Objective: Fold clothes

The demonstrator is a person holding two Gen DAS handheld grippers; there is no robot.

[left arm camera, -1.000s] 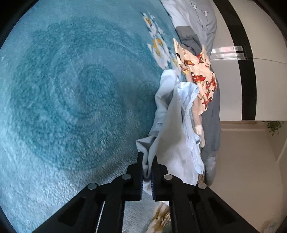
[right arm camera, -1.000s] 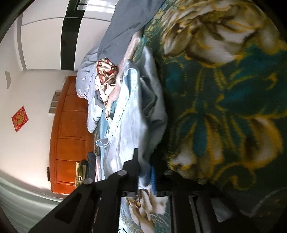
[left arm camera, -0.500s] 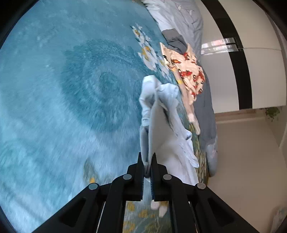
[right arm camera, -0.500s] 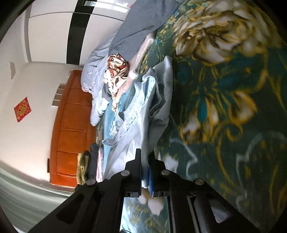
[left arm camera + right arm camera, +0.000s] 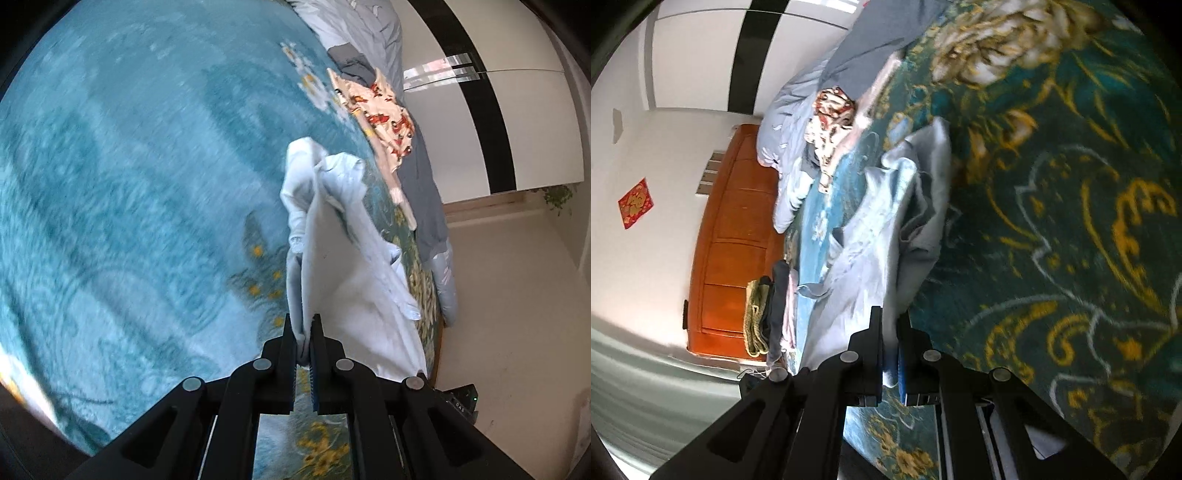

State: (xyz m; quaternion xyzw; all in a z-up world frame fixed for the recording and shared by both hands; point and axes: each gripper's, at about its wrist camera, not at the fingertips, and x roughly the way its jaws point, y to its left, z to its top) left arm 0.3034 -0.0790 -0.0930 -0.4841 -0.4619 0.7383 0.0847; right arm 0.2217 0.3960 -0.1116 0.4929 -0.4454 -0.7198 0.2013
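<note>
Two black hand-held grippers: the left hand-held gripper (image 5: pixel 303 341) and the right hand-held gripper (image 5: pixel 890 341). One pale blue cloth garment (image 5: pixel 332 236) between them. One cream garment with red print (image 5: pixel 384 114). One teal floral bed blanket (image 5: pixel 129 166). One orange wooden headboard (image 5: pixel 735 236). One red wall decoration (image 5: pixel 634 202).

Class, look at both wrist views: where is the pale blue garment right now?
The garment hangs pinched between both hand-held grippers, left and right, over the blue floral blanket, near the patterned cloth.

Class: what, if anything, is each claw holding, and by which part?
Both the left claw and right claw pinch the pale blue garment at its edge.
</note>
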